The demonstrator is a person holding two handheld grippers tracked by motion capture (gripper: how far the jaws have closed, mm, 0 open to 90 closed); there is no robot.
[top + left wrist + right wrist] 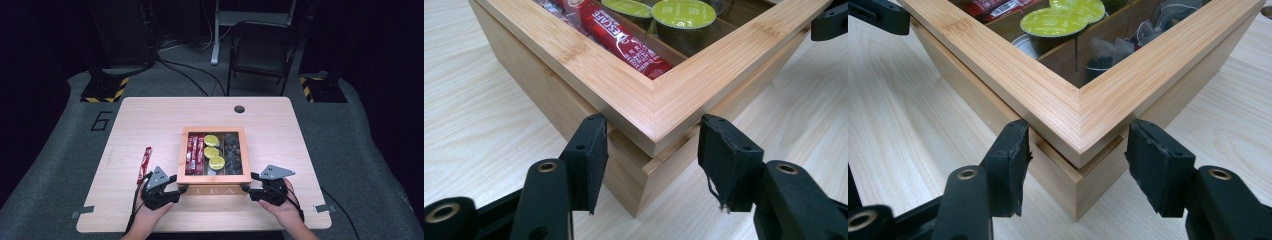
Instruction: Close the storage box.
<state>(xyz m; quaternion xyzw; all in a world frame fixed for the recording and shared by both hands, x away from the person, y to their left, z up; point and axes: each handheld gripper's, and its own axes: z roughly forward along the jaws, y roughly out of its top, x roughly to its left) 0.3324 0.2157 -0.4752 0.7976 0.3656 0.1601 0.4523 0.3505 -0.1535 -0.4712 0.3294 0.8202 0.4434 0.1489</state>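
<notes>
Sitting near the front edge of the counter (150, 120), slightly right of its middle: a wooden tea box (215, 182) with a glass-paned lid (659, 107), the letters TEA showing on its near wall. Resting down on the box, that lid, though a thin gap is showing under it at both near corners. Lying under the glass in the left compartment, red stick packets (624, 42); in the middle one, green-topped capsules (1053, 22); in the right one, dark tea bags (1158, 20).

Hovering at the box's near left corner, the left tool (651, 150) — its pads standing partly apart on either side of the corner, the left pad just beside or perhaps touching the wood below the lid, the right pad clear of it. Not pressing on anything.

Straddling the near right corner in the same way, the right tool (1075, 155) — pads set partly apart at lid-seam height, the left one close against the wall, the right one standing off. Gripping nothing.

Holding each tool from below, a hand coming in from the counter's near edge, cables trailing back along the wrists.

Lying loose on the counter well left of the box, just beyond the left tool, a single red stick packet (145, 162).

Standing on the grey floor past the counter's far edge, a dark folding chair (262, 52).
</notes>
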